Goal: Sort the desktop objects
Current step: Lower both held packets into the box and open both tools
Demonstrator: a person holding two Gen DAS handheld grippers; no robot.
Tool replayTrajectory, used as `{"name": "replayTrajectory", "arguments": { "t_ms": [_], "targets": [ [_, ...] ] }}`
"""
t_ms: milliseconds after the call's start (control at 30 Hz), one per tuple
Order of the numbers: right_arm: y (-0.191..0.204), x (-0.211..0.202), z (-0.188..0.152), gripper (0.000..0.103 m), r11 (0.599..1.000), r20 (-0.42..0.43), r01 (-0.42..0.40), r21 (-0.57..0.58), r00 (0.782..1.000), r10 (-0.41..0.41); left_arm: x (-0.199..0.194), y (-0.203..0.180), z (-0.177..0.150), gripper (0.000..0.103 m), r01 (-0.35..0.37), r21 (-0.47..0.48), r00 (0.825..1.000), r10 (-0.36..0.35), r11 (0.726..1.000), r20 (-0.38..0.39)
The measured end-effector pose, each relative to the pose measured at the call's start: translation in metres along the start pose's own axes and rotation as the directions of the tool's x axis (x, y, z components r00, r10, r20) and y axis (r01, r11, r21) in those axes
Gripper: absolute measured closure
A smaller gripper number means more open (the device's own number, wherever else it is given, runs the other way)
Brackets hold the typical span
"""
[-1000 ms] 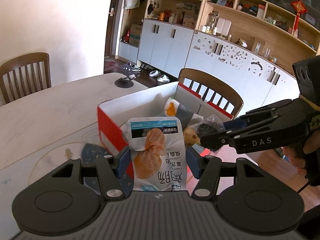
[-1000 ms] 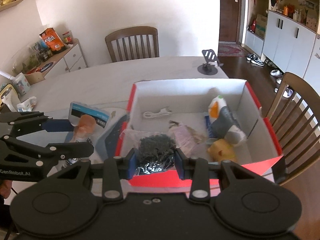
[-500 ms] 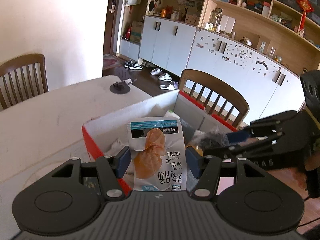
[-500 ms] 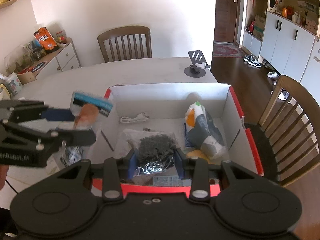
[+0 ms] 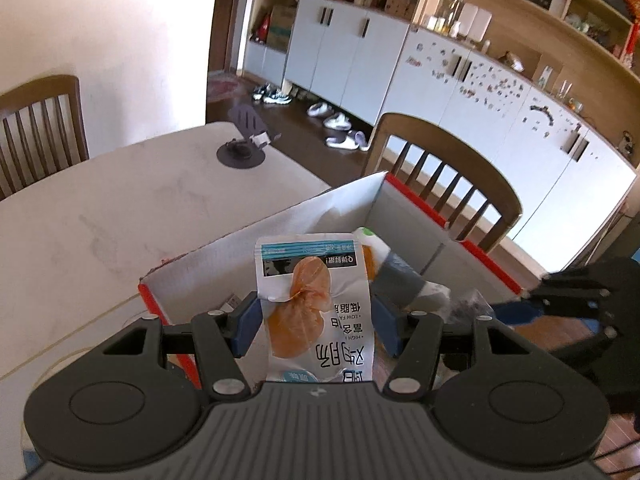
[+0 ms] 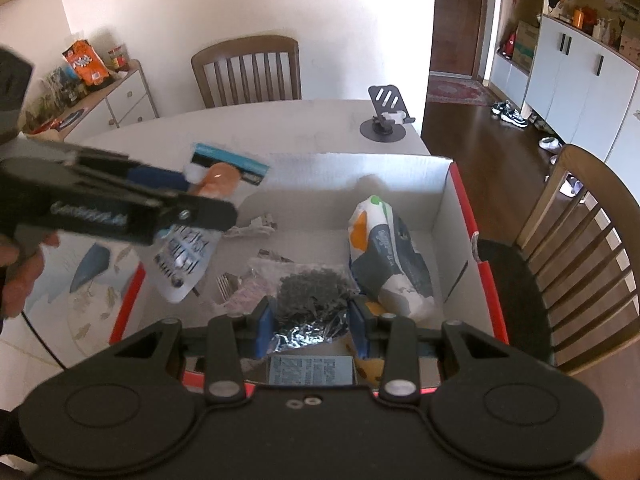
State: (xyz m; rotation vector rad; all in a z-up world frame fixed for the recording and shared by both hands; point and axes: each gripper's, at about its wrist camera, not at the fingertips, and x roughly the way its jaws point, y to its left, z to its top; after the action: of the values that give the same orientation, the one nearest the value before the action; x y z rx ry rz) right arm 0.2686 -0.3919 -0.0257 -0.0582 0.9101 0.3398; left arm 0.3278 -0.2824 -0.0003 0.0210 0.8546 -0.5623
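- The left gripper (image 5: 316,322) is closed on a chicken-breast snack pouch (image 5: 318,304), its blue pads pinching the two side edges at about half opening. The pouch stands up between the fingers, over the near-left part of the red-and-white box (image 6: 460,216).
- The pouch looks light and limp: a thin sealed film with a soft lump of meat inside. Its glossy skin is probably slippery, so the flat seams at the edges likely give the surest hold; squeezing the bulge would only deform it.
- The right gripper (image 6: 312,322) is clamped, fairly narrowly, on a crinkled foil bag of dark bits (image 6: 312,300), held low above the box's near wall.
- That bag also looks light and crushable; its contents may be brittle, so a gentle pinch at the gathered foil suits it.
- Inside the box, toward its right side, lies a soft white-and-grey packet (image 6: 384,256); a white cable (image 6: 256,226) lies near the far-left corner.
- A phone stand (image 6: 386,116) sits on the bench (image 6: 280,124) beyond the box.
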Motion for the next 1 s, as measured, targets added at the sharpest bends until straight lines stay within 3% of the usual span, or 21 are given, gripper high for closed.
{"name": "replayTrajectory", "arguments": {
  "t_ms": [167, 533, 600, 1000],
  "targets": [
    [-0.001, 0.010, 0.001, 0.066, 1.000, -0.034, -0.009, -0.014, 0.999, 0.009, 0.028, 0.011, 0.004, 0.044, 0.008, -0.056, 0.998, -0.011, 0.998, -0.064],
    [-0.005, 0.037, 0.000, 0.066, 1.000, -0.099, -0.016, -0.022, 0.995, 0.014, 0.062, 0.011, -0.004, 0.044, -0.027, -0.019, 0.989, 0.024, 0.999, -0.145],
    [-0.006, 0.042, -0.001, 0.066, 1.000, -0.109, -0.015, -0.026, 0.994, 0.013, 0.065, 0.011, -0.004, 0.048, -0.027, -0.013, 0.987, 0.024, 1.000, -0.157],
    [-0.011, 0.062, -0.008, 0.064, 0.999, -0.156, -0.022, -0.026, 0.988, 0.018, 0.078, 0.007, -0.006, 0.048, -0.005, -0.004, 0.980, 0.004, 1.000, -0.198]
  ]
}}
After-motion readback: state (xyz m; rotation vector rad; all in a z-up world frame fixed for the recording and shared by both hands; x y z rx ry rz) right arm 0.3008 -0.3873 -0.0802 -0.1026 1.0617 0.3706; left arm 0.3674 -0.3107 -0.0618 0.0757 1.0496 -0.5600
